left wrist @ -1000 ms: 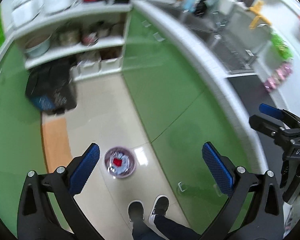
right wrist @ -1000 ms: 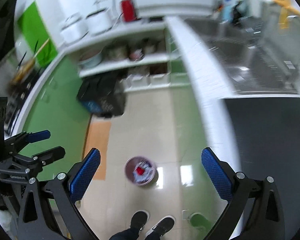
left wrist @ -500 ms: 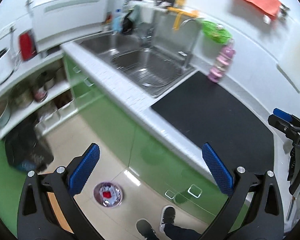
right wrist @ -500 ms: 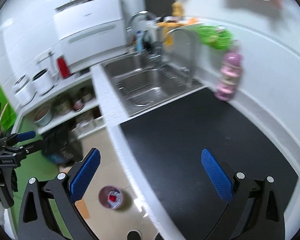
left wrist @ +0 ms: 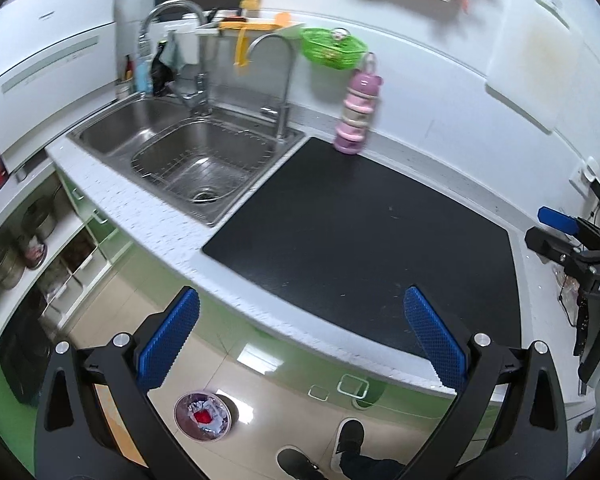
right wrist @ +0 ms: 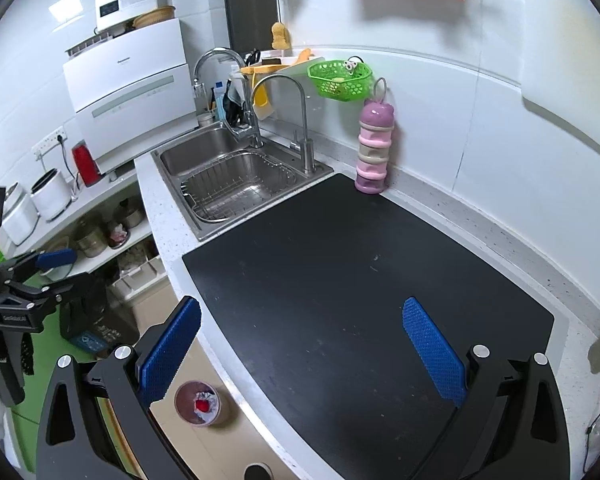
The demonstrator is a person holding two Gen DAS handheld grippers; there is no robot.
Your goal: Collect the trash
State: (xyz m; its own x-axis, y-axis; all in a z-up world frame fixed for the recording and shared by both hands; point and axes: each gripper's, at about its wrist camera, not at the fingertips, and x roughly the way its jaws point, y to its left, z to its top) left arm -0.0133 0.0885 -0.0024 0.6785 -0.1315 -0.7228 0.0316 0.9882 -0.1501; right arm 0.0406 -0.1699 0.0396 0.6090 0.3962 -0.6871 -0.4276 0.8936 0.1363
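Note:
A small round trash bin point(left wrist: 202, 421) stands on the floor below the counter, holding crumpled white and red trash; it also shows in the right wrist view point(right wrist: 198, 402). My left gripper point(left wrist: 300, 340) is open and empty, held above the counter's front edge. My right gripper point(right wrist: 302, 350) is open and empty above the black mat point(right wrist: 360, 280). The black mat point(left wrist: 360, 240) lies bare on the white counter. Each gripper shows at the edge of the other's view: the right one point(left wrist: 572, 240), the left one point(right wrist: 32, 276).
A steel sink point(left wrist: 188, 152) with a wire basket and two taps lies left of the mat. A pink stacked container point(right wrist: 374, 150) stands at the mat's far corner against the wall. A green basket point(right wrist: 340, 76) hangs above. Open shelves point(right wrist: 100, 232) with pots stand at the left. The person's shoes point(left wrist: 324, 448) are on the floor.
Both grippers have tilted up from the floor and bin to the counter, sink and black mat. Both stay open and empty.

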